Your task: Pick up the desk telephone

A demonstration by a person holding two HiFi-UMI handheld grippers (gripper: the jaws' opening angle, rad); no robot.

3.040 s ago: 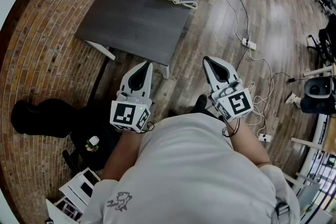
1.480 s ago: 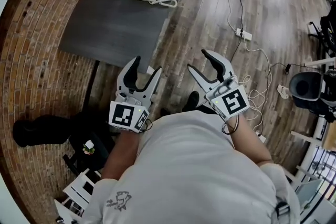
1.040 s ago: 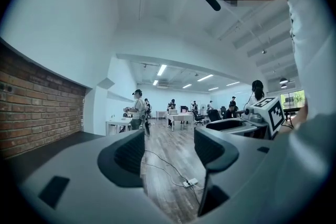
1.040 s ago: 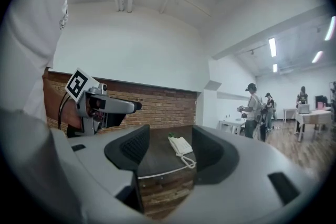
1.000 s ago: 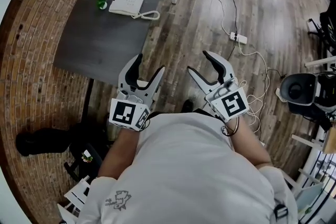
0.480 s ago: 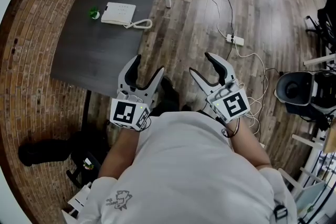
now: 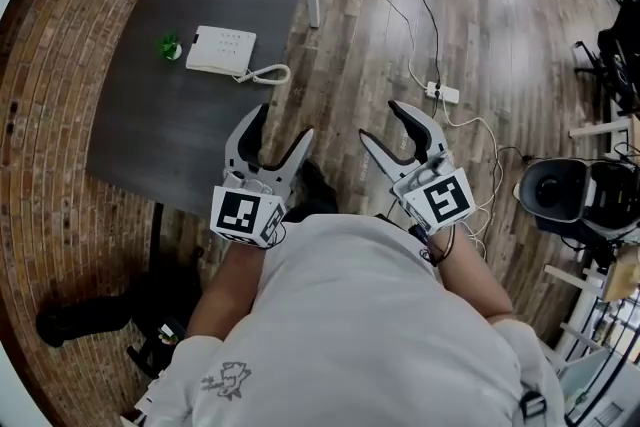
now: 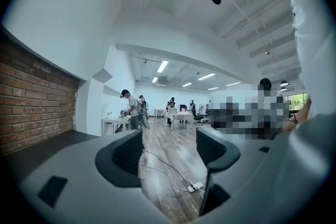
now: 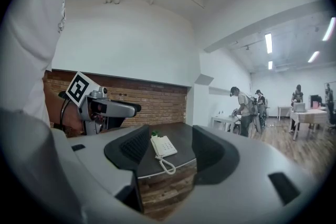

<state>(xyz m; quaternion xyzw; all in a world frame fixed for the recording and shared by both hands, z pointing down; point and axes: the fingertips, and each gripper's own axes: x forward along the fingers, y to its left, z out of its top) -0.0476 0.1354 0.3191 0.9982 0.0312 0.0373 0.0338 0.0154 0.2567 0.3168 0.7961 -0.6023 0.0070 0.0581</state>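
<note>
The white desk telephone (image 7: 220, 52) lies on the dark grey table (image 7: 150, 140), its coiled cord (image 7: 270, 73) trailing toward the table's right edge. A small green object (image 7: 170, 46) sits just left of it. My left gripper (image 7: 280, 127) hovers over the table's near corner, well short of the phone. Its jaws have just been opening and hold nothing. My right gripper (image 7: 385, 125) is open over the wooden floor, right of the table. In the right gripper view the telephone (image 9: 164, 146) shows far off between the open jaws, with the left gripper (image 9: 102, 108) at the left.
A power strip (image 7: 441, 93) and loose cables run across the wooden floor right of the table. An office chair (image 7: 552, 190) stands at the far right, and a black bag (image 7: 75, 327) lies at the lower left. Several people stand at distant desks (image 8: 131, 113).
The table and telephone have slid lower and nearer in the head view as both grippers advance toward them. Both grippers were shut three seconds ago and now stand open.
</note>
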